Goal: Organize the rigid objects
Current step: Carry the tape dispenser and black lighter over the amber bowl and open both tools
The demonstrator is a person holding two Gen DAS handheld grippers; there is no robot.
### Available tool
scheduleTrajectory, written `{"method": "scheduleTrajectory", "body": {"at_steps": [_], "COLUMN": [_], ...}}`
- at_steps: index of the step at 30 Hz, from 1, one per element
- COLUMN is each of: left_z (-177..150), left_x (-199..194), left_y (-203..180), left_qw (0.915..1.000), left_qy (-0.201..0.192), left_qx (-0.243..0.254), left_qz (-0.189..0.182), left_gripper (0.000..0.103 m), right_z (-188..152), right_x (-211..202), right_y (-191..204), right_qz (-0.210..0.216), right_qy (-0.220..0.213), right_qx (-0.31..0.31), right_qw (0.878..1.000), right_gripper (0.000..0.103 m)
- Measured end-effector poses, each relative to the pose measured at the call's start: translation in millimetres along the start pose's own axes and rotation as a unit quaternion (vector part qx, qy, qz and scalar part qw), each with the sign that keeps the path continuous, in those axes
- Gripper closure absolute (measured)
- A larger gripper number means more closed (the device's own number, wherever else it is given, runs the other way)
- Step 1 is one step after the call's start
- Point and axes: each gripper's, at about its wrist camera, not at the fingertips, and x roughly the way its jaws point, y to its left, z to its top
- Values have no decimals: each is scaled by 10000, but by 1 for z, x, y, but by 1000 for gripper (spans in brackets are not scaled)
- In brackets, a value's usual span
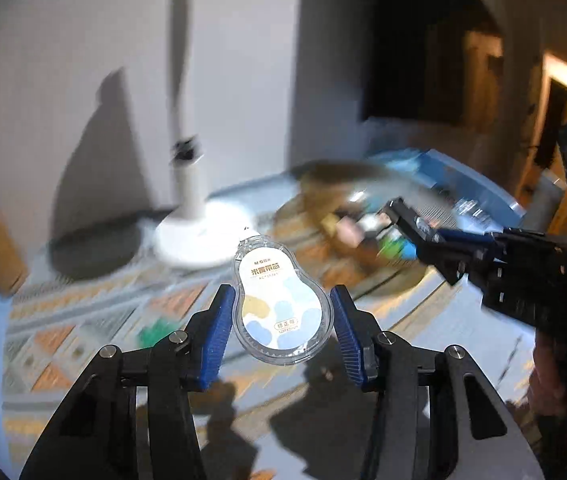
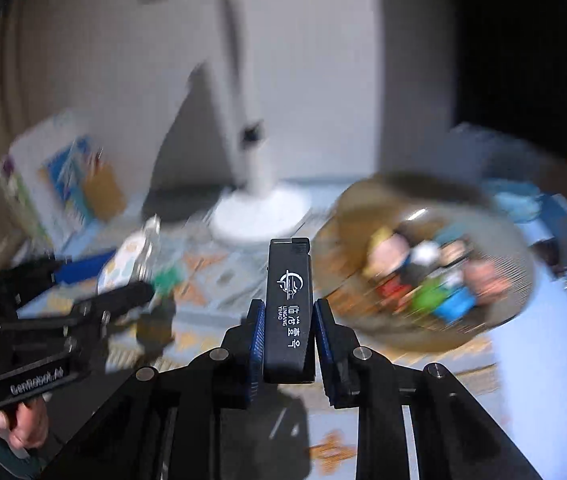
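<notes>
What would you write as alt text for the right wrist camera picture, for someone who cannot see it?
The right gripper holds a black rectangular case with white lettering upright between its blue-padded fingers. Behind it, blurred by motion, are a white lamp base and a round bowl of colourful small items on a patterned tablecloth. The left gripper holds a correction tape refill.

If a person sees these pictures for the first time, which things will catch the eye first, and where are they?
First, the clear correction tape refill with pastel blobs, held between the blue fingers of the left gripper above the patterned tablecloth. Next, the black rectangular lighter with white lettering, upright in the right gripper. Behind them stand a white desk lamp and, to its right, a blurred bowl of colourful small items.
</notes>
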Motion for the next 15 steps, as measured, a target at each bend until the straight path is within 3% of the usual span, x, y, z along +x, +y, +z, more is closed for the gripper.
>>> {"method": "scheduleTrajectory", "body": {"at_steps": [4,8,11,15], "left_z": [44,91,113,113], "left_x": [21,66,116,167], "left_y": [-29,-58,-74,-84], "left_qw": [9992,9977,9968,9935], "left_qy": [-177,-161,113,472], "left_qx": [131,77,-11,-235], "left_qz": [-326,-652,-791,-1010], "left_gripper": [57,57,57,57], "right_z": [36,64,78,79], "right_x": [-26,-30,-15,24], "right_y": [-60,-118,-155,-187], "right_qz": [-433,-787,-947,-1060], "right_qy": [-362,-477,-424,23], "right_qx": [464,943,1293,1437], "right_qw": [9973,9913,9862,9839], "right_gripper": [79,79,79,79]}}
